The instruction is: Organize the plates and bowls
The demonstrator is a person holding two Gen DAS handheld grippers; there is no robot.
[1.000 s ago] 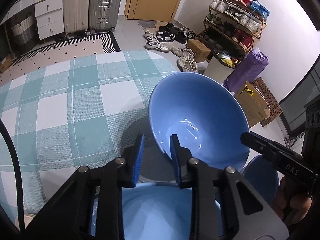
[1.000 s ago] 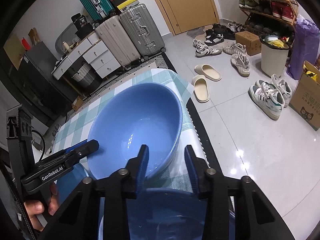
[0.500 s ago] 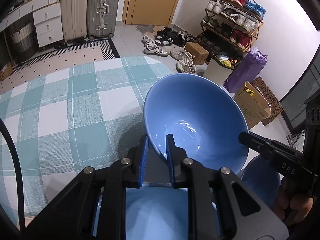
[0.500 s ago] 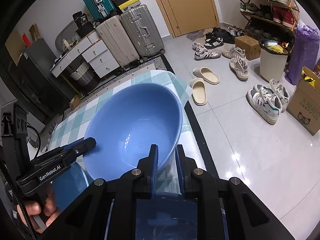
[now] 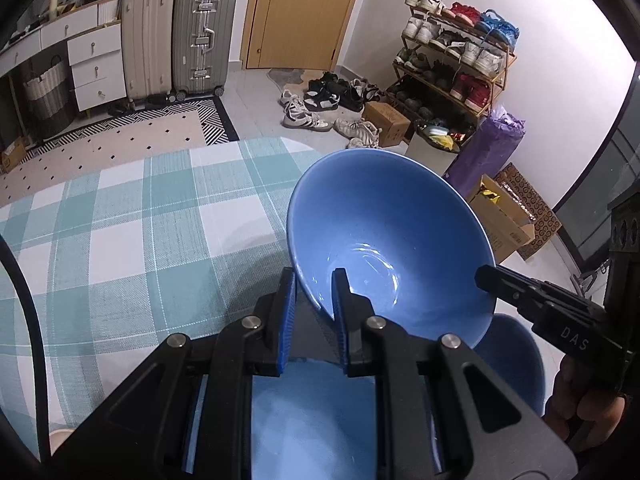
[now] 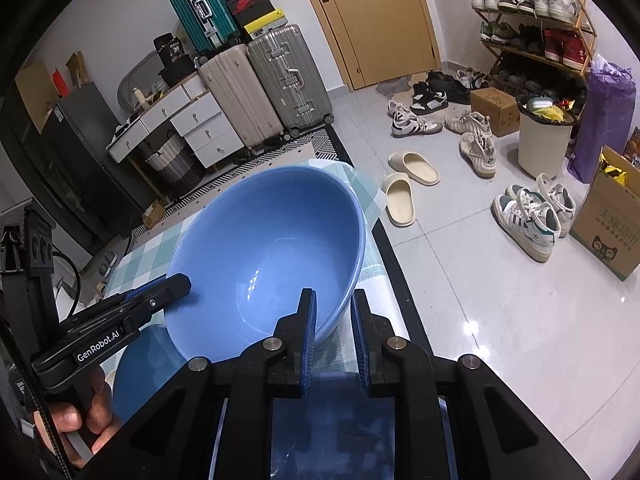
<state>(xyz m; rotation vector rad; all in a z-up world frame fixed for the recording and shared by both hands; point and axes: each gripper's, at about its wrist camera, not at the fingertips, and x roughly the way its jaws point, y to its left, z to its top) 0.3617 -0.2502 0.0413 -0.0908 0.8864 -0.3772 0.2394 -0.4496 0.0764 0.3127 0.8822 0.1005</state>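
A big blue bowl (image 5: 384, 236) is held up above the checked tablecloth (image 5: 120, 216) by both grippers. My left gripper (image 5: 314, 286) is shut on its near-left rim. My right gripper (image 6: 334, 308) is shut on the opposite rim; the same bowl (image 6: 272, 248) fills the right wrist view. The right gripper also shows in the left wrist view (image 5: 492, 280), and the left gripper shows in the right wrist view (image 6: 176, 284). A blue plate (image 5: 316, 412) lies below the left gripper. Another blue dish (image 5: 516, 360) lies below the bowl at the right.
The table's right edge (image 6: 384, 248) drops to a tiled floor with slippers (image 6: 404, 188) and shoes. Suitcases (image 5: 200, 36), drawers (image 5: 94, 64) and a shoe rack (image 5: 452, 60) stand far back. A black cable (image 5: 24, 300) runs along the left.
Both grippers closed on the bowl's rim, left and right. The bowl has risen off the table and tilted a little.
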